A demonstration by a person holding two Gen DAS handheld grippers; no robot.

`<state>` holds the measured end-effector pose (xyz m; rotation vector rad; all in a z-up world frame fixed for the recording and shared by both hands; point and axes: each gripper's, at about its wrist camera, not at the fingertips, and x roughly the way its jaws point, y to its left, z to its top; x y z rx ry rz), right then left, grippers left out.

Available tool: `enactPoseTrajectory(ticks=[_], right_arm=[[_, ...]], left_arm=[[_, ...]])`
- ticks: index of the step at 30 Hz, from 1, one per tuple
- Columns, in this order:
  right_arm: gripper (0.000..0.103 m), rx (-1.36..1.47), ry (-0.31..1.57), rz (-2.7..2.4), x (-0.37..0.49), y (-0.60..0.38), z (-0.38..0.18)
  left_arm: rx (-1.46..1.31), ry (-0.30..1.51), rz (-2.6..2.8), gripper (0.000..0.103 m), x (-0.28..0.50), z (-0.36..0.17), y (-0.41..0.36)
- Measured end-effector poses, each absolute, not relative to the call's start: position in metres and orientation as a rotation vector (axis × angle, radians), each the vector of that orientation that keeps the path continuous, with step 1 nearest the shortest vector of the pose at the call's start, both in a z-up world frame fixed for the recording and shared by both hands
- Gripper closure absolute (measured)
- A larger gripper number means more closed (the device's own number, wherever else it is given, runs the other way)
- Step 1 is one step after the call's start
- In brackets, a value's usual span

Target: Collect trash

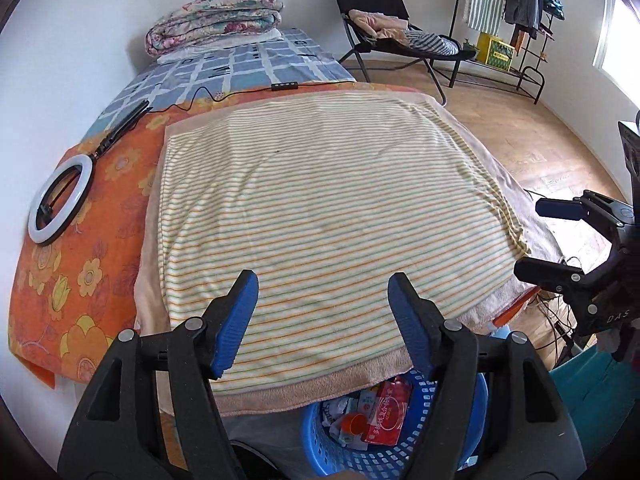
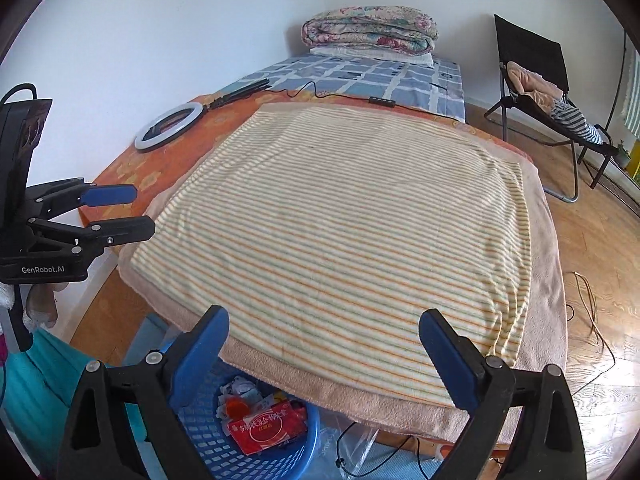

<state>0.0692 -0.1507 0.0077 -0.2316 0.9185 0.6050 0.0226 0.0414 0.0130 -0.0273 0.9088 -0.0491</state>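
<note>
- Looking past my two grippers, I see a soft, fuzzy striped blanket (image 1: pixel 320 208) — thin orange and green lines on cream — spread flat over a peach towel-like layer on the bed.
- Below my left gripper (image 1: pixel 322 326), partly under the bed's edge, stands a round blue plastic basket (image 1: pixel 320 444) with a perforated wall; in it lie the collected trash: a red printed packet (image 1: pixel 386 412), an orange cap-like piece (image 1: pixel 354 424) and crumpled white wrappers.
- Far ahead of the fingers a folded floral quilt (image 1: pixel 216 20) sits on a blue checked sheet; to the left lies a white ring light (image 1: pixel 60 200) with its black cable across an orange flowered cover.
- Beyond the bed, ahead and to the right, stand a black folding chair (image 1: pixel 380 12) heaped with clothes and a clothes rack.
- My left gripper's blue pads stand apart with nothing between them.
- My right gripper (image 2: pixel 324 354) is spread wide, empty too, above the blanket's near edge — basket (image 2: pixel 224 448) low to its left.
</note>
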Motion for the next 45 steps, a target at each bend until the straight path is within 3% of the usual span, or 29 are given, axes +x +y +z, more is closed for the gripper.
enactPoseTrajectory(ticks=[2,7,23,45], right_arm=[[0.006,-0.221,0.896,0.596,0.076,-0.151,0.014],[0.0,-0.143,0.848,0.598,0.091,-0.156,0.024],[0.0,-0.029,0.797,0.598,0.113,-0.15,0.032],[0.0,-0.019,0.808,0.575,0.113,-0.154,0.029]], left_arm=[[-0.047,0.887,-0.04,0.026,0.027,0.018,0.046],[-0.111,0.868,-0.026,0.025,0.035,0.021,0.057],[-0.153,0.807,0.025,0.012,0.039,0.028,0.062],[-0.153,0.82,0.058,0.011,0.042,0.021,0.061]])
